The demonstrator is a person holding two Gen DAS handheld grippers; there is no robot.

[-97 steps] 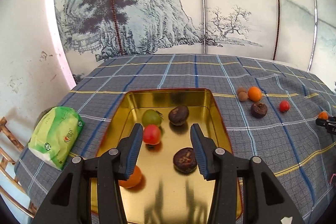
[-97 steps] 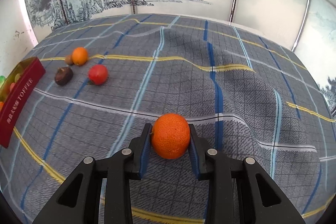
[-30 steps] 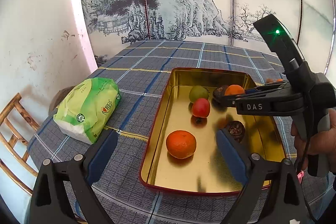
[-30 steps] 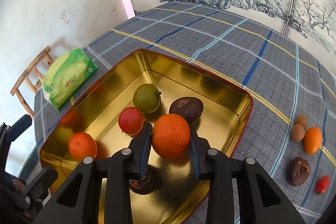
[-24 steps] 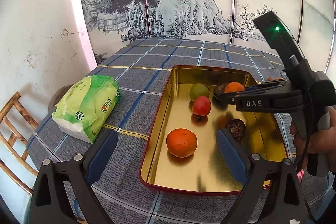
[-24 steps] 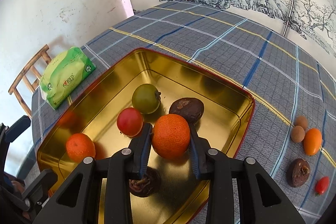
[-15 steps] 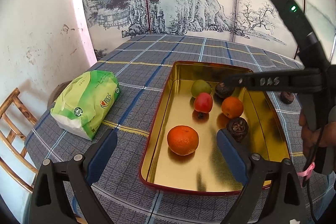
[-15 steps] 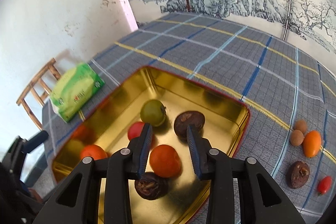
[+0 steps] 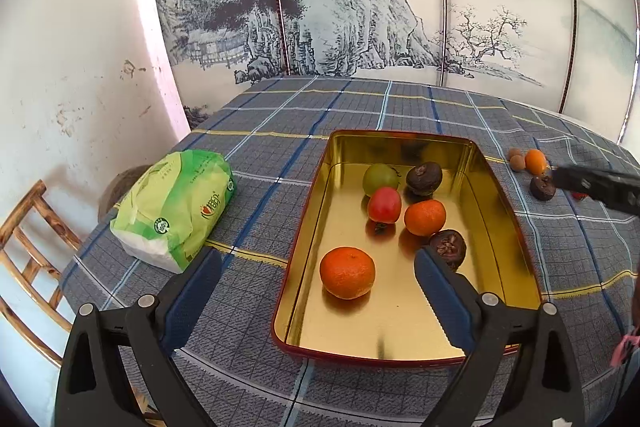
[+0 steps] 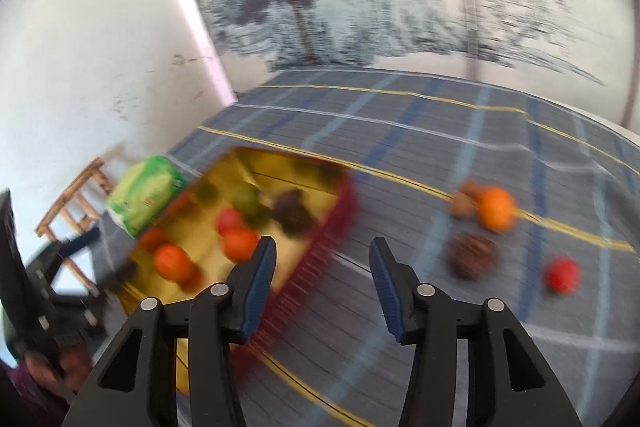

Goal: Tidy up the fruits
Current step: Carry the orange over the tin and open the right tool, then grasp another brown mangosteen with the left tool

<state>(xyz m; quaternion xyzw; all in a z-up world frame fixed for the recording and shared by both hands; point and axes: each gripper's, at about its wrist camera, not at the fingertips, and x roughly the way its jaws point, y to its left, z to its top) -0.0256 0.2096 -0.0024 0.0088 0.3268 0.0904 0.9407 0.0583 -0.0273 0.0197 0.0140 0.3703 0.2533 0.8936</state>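
A gold tin tray [image 9: 496,187] with a red rim lies on the plaid tablecloth. In it are two tangerines [image 9: 347,277] [image 9: 425,217], a red fruit [image 9: 384,204], a green fruit [image 9: 380,179] and two dark brown fruits [image 9: 424,178] [image 9: 448,249]. My left gripper [image 9: 316,291] is open and empty, held above the tray's near end. My right gripper [image 10: 322,277] is open and empty, above the tray's right rim [image 10: 320,247]; its view is blurred. On the cloth right of the tray lie an orange fruit [image 10: 496,213], a dark fruit [image 10: 474,261] and a small red fruit [image 10: 562,277].
A green tissue pack [image 9: 176,207] lies left of the tray near the table edge. A wooden chair [image 9: 24,251] stands beyond that edge. Two small brown fruits [image 9: 516,159] sit beside the orange one. A painted screen backs the table.
My right gripper let the tangerine go into the tray, opened, and pulled back to the right. The left gripper stayed open and nearly still.
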